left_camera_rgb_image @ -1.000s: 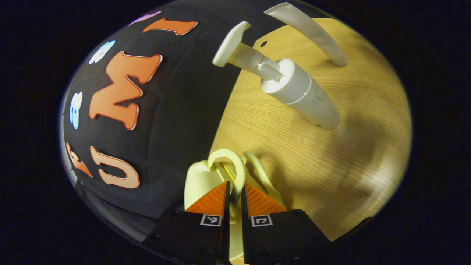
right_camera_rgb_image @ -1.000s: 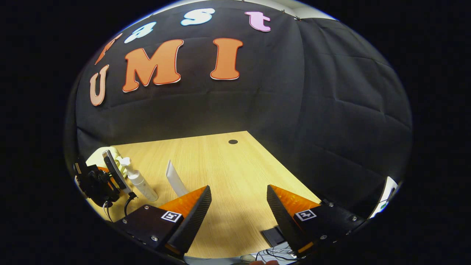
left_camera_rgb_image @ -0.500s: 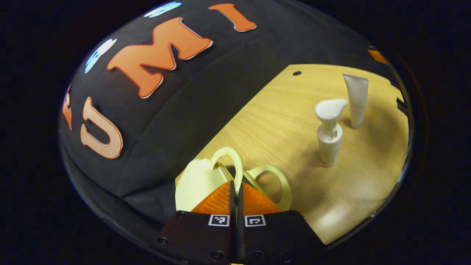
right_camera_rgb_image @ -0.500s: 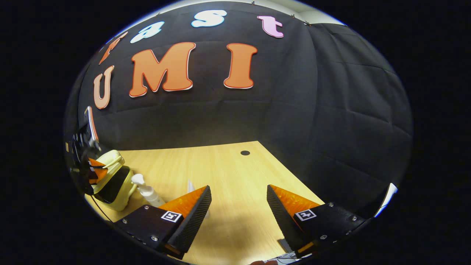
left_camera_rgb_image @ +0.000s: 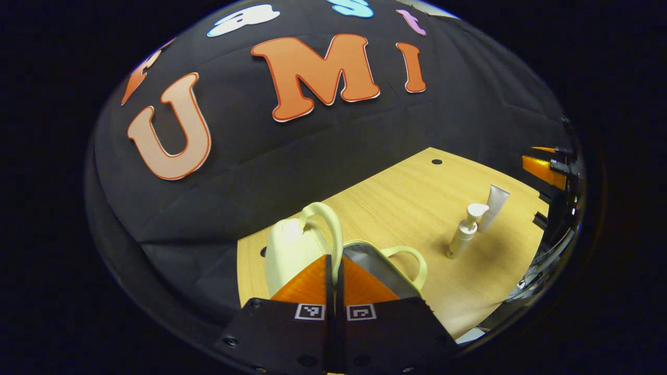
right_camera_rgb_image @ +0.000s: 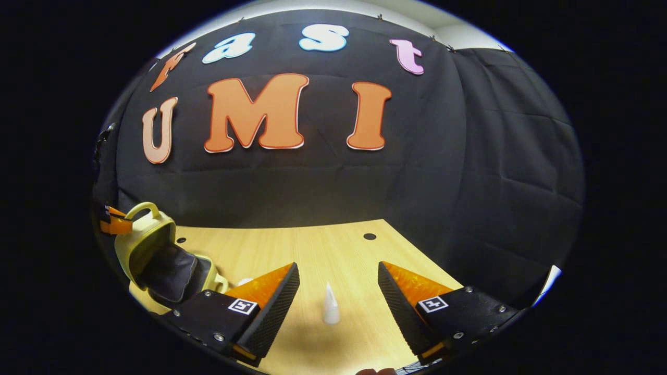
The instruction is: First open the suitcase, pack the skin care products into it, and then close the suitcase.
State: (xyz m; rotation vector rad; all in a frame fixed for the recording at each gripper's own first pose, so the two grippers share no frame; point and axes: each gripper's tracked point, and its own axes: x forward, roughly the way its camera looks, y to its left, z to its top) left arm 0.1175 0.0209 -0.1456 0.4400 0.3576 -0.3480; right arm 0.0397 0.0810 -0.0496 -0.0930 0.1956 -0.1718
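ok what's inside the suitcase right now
The suitcase stands open, its lid handle pinched by the left gripper. Only dark lining shows inside; the bottom is hidden. The pump bottle and tube stand on the table.

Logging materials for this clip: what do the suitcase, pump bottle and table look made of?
Suitcase: likely moulded plastic, smooth pale yellow shell, dark fabric-like lining. Pump bottle: probably white plastic, matte. Table: wood or wood-look laminate, with visible grain.
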